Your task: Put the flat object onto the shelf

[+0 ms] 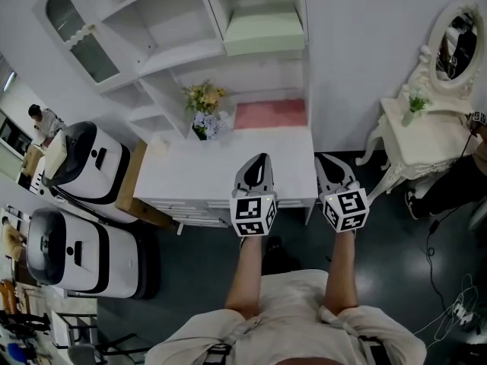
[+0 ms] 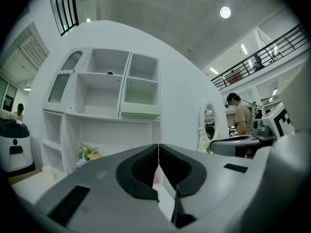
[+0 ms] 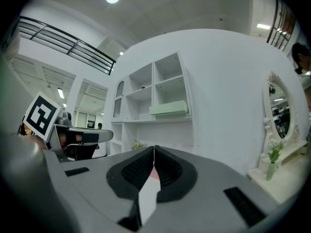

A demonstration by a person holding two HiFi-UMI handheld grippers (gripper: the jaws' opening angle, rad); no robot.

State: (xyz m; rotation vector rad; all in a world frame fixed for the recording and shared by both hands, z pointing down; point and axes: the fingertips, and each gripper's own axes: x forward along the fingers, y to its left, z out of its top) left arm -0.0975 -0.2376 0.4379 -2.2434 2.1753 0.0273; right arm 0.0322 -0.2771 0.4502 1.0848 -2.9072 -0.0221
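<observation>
A pink flat mat (image 1: 270,114) lies at the back right of the white counter (image 1: 205,175), under the white shelf unit (image 1: 171,48). A pale green flat pad (image 1: 262,33) rests in the lower right shelf compartment, and it also shows in the left gripper view (image 2: 141,110) and the right gripper view (image 3: 168,109). My left gripper (image 1: 259,160) hovers over the counter's front right part, shut and empty (image 2: 158,147). My right gripper (image 1: 326,160) hangs just past the counter's right edge, shut with nothing in it (image 3: 154,149).
A flower bunch (image 1: 204,101) stands on the counter left of the pink mat. A white dressing table (image 1: 426,139) with an oval mirror (image 1: 456,48) is at the right. Two white machines (image 1: 84,162) (image 1: 84,249) stand at the left beside a wooden board (image 1: 131,177). Cables (image 1: 456,310) lie on the floor.
</observation>
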